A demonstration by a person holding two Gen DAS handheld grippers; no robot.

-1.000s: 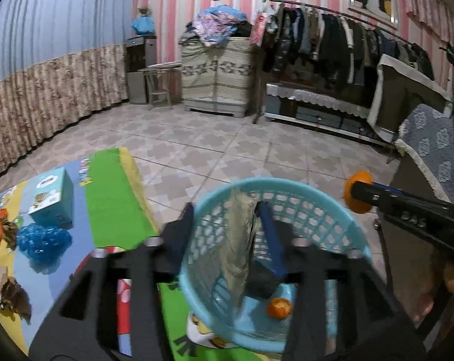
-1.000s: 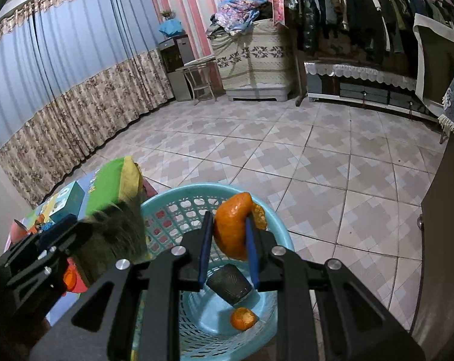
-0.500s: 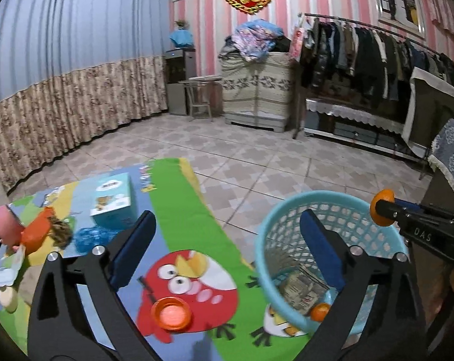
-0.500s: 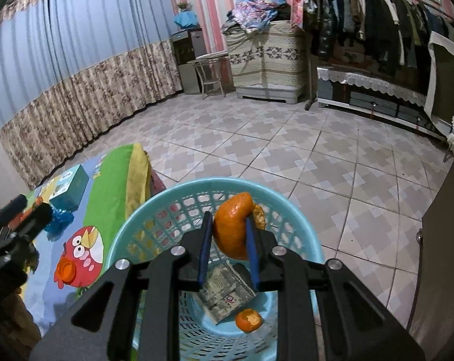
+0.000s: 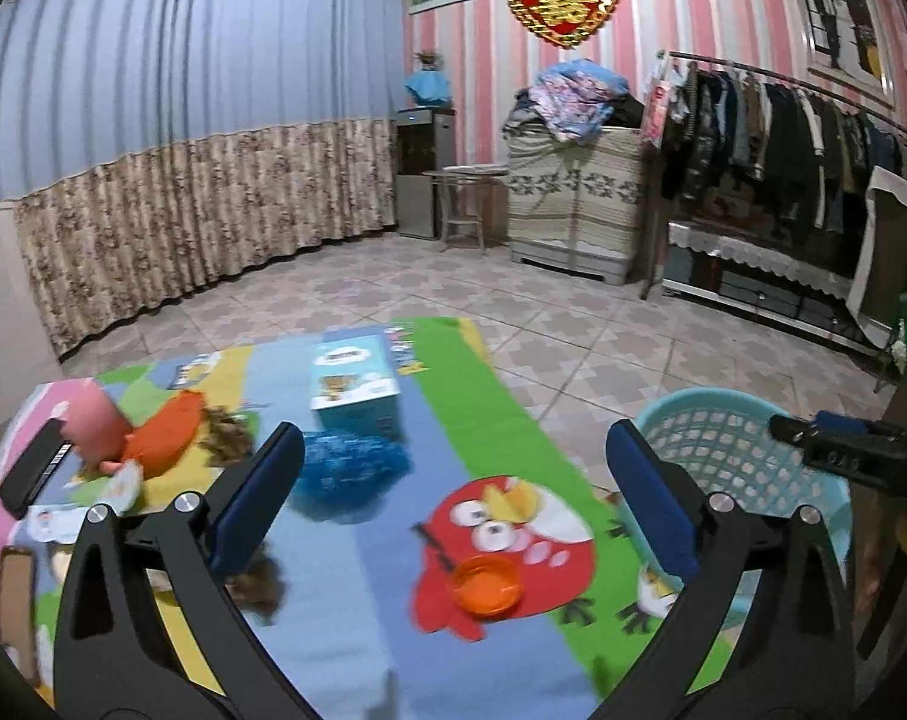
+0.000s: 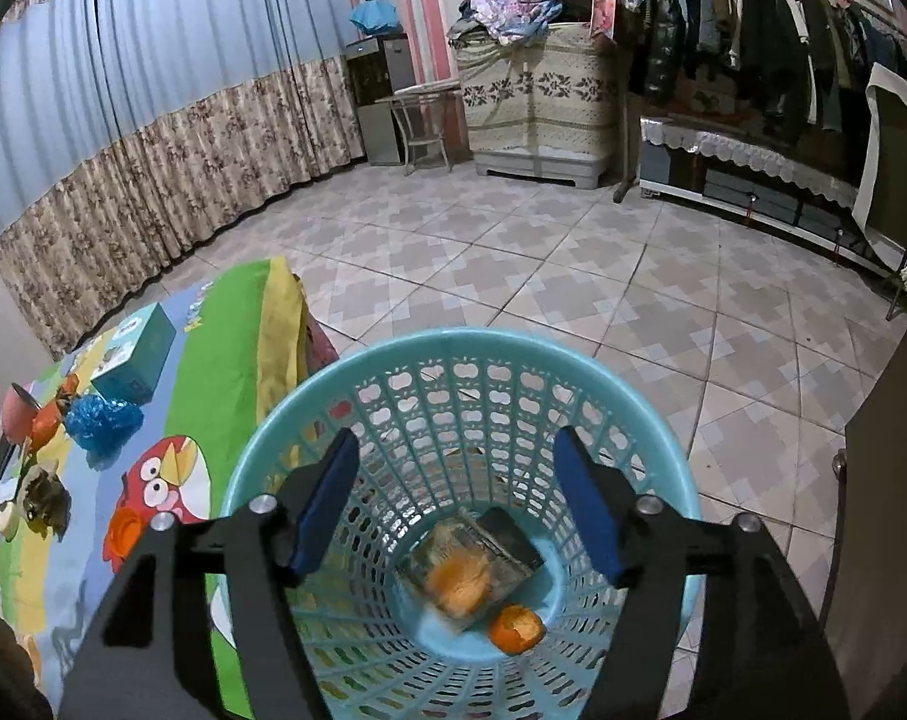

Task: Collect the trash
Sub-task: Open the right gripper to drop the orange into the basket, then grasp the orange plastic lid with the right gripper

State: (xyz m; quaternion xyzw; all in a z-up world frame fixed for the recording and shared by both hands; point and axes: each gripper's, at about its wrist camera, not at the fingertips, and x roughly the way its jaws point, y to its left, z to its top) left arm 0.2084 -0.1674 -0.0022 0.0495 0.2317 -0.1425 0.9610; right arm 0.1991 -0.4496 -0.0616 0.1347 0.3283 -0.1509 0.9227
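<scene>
A light blue plastic basket [image 6: 645, 420] stands on the floor beside the table; it also shows in the left wrist view [image 5: 747, 420]. My right gripper [image 6: 456, 495] is open and empty above it. An orange peel [image 6: 458, 583] lies blurred on a dark wrapper [image 6: 507, 546] at the bottom, with a second peel [image 6: 516, 629] beside it. My left gripper [image 5: 453, 498] is open and empty over the cartoon mat [image 5: 363, 570]. On the mat lie an orange cap [image 5: 489, 585], a blue crumpled bag [image 5: 348, 465], an orange wrapper [image 5: 162, 438] and brown scraps [image 5: 228, 432].
A teal box [image 5: 354, 384], a pink cup [image 5: 90, 420] and a black phone [image 5: 30, 468] sit at the mat's far and left side. The right gripper's tip [image 5: 837, 450] shows over the basket. Tiled floor, a curtain, a clothes rack and a cabinet lie beyond.
My left gripper let go of the wrapper into the basket, opened, and swung left over the mat. My right gripper opened and the orange peel dropped into the basket.
</scene>
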